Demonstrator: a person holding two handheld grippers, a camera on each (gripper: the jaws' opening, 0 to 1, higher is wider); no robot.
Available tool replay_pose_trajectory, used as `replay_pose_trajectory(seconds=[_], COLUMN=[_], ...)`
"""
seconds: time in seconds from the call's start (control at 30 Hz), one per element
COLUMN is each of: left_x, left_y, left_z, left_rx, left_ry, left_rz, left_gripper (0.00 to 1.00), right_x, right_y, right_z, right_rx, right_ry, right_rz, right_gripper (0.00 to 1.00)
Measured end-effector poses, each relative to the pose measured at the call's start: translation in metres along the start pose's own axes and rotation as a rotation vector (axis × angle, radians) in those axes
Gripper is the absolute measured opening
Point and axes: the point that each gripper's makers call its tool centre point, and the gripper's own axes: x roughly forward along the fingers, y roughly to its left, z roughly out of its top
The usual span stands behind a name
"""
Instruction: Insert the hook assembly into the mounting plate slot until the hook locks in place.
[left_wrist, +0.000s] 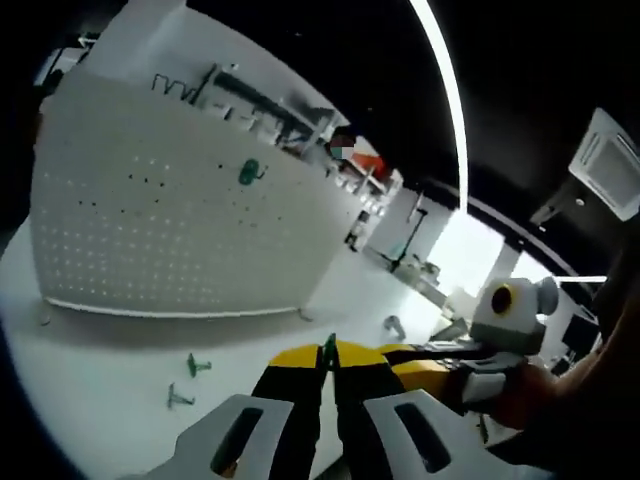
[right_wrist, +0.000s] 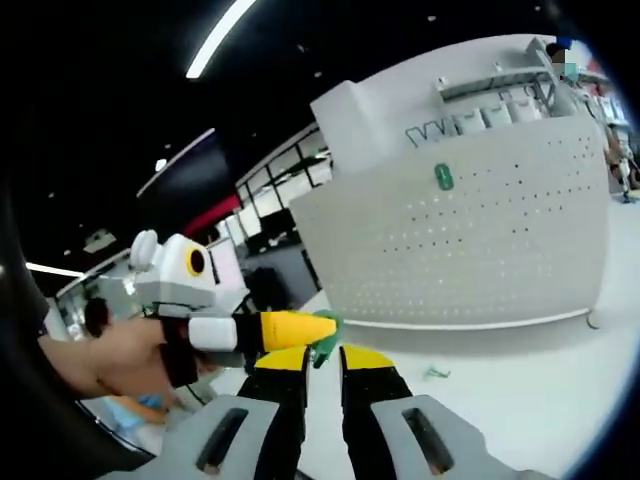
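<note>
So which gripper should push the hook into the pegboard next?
Probably left. The left gripper is shut on a green hook and faces the pegboard. Whether the right gripper grips it is unclear.

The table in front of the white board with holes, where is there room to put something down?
The white table is bare along the pegboard's foot. Two green hooks lie loose nearer the left claw. Another small hook lies toward the right. It is crowded where the two claws meet around a green hook.
</note>
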Motion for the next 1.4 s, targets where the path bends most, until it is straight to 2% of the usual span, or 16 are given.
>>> replay_pose_trajectory(seconds=[0.23,0.3,0.63,0.8,1.0,1.03,1.1,1.17,1.23,1.4], left_x=[-0.001,-0.001,-0.002,-0.002,-0.002,-0.001,-0.001,-0.002,-0.002,-0.001], left_y=[0.0,0.0,-0.001,-0.002,-0.003,-0.003,-0.002,0.001,0.002,0.012], left_z=[-0.003,-0.004,-0.006,-0.007,-0.008,-0.009,-0.011,-0.014,-0.014,-0.02], left_rx=[-0.12,-0.132,-0.253,-0.238,-0.167,-0.124,-0.106,-0.033,-0.011,0.007], left_ry=[-0.053,-0.06,-0.109,-0.115,-0.109,-0.103,-0.085,-0.058,-0.045,0.002], left_rz=[-0.029,-0.028,-0.054,-0.053,-0.054,-0.054,-0.043,-0.024,-0.011,0.044], left_gripper=[0.03,0.03,0.03,0.03,0.05,0.05,0.05,0.05,0.09,0.35], right_x=[0.002,0.002,0.002,0.002,0.001,0.001,0.002,0.001,0.001,-0.002], right_y=[0.002,0.002,0.006,0.005,0.001,0.001,-0.002,-0.005,-0.008,-0.016], right_z=[-0.002,-0.003,-0.004,-0.006,-0.007,-0.007,-0.008,-0.011,-0.011,-0.008], right_rx=[0.018,0.017,0.096,0.121,0.1,0.09,0.078,0.062,0.044,-0.009], right_ry=[0.008,0.01,0.002,0.007,0.009,0.013,0.019,0.032,0.035,0.036], right_rz=[0.002,0.002,0.028,0.024,0.003,0.001,-0.012,-0.028,-0.038,-0.064], right_gripper=[0.09,0.08,0.03,0.02,0.0,0.0,0.0,0.0,0.0,0.0])
